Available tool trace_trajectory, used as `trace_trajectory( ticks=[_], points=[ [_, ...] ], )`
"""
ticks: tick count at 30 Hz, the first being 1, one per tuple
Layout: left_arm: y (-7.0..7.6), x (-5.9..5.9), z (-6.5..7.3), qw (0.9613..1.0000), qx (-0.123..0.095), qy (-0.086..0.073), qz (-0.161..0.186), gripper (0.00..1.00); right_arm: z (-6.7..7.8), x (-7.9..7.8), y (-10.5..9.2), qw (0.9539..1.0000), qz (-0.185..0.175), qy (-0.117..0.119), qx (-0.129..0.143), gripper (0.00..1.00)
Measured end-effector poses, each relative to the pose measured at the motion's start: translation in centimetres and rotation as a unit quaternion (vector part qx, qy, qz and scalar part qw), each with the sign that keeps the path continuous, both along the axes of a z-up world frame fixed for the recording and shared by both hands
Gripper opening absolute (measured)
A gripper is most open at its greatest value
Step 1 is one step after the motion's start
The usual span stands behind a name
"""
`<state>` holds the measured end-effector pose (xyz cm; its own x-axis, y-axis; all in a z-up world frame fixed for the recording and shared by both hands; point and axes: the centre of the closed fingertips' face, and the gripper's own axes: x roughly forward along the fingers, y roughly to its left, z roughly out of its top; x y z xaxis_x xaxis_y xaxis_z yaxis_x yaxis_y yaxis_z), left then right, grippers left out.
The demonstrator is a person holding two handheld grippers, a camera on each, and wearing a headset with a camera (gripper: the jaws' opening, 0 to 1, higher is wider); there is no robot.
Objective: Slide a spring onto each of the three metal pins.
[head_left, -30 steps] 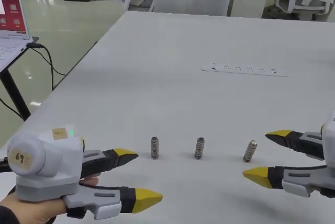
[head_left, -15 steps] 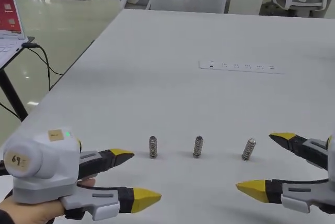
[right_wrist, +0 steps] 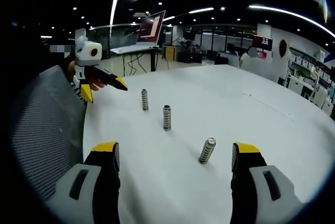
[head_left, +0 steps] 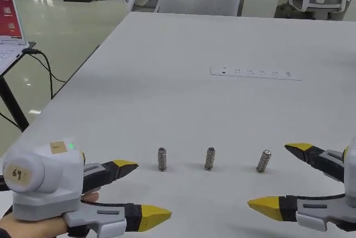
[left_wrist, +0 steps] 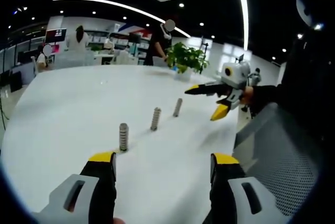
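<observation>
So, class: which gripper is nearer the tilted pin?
Right. The right gripper is open just beside the tilted pin; the left gripper is by the left pin, at the row's other end.

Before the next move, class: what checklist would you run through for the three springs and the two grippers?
1. Left spring stands upright: ok.
2. Middle spring stands upright: ok.
3. Right spring stands upright: not ok, it leans.
4. Left gripper open and empty: ok.
5. Right gripper open and empty: ok.
6. Each spring sits fully down on its pin: cannot tell, the coils hide the pins.
</observation>
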<state>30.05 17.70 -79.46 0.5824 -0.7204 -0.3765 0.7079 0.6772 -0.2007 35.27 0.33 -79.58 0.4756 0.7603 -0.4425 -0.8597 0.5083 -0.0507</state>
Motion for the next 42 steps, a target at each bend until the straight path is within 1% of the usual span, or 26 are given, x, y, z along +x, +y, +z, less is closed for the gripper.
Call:
trace_trajectory(
  ticks=[3, 13, 24, 42],
  points=[
    [0.11, 0.09, -0.03, 1.0000, 0.000, 0.001, 0.004, 0.73, 0.07, -0.03, 0.09, 1.0000, 0.000, 0.001, 0.001, 0.89],
    [0.16, 0.22, -0.10, 1.0000, -0.002, 0.000, 0.005, 0.78, 0.16, 0.00, 0.18, 1.0000, -0.003, 0.000, 0.001, 0.89],
    [-0.04, 0.05, -0.47, 1.0000, -0.001, 0.007, 0.001, 0.85, 0.06, -0.10, 0.40, 1.0000, -0.006, 0.003, 0.000, 0.90],
    [-0.09, -0.11, -0.85, 0.9999, 0.000, 0.012, -0.007, 0.88, 0.06, -0.04, 0.50, 0.9999, -0.012, 0.003, -0.004, 0.90]
  ],
)
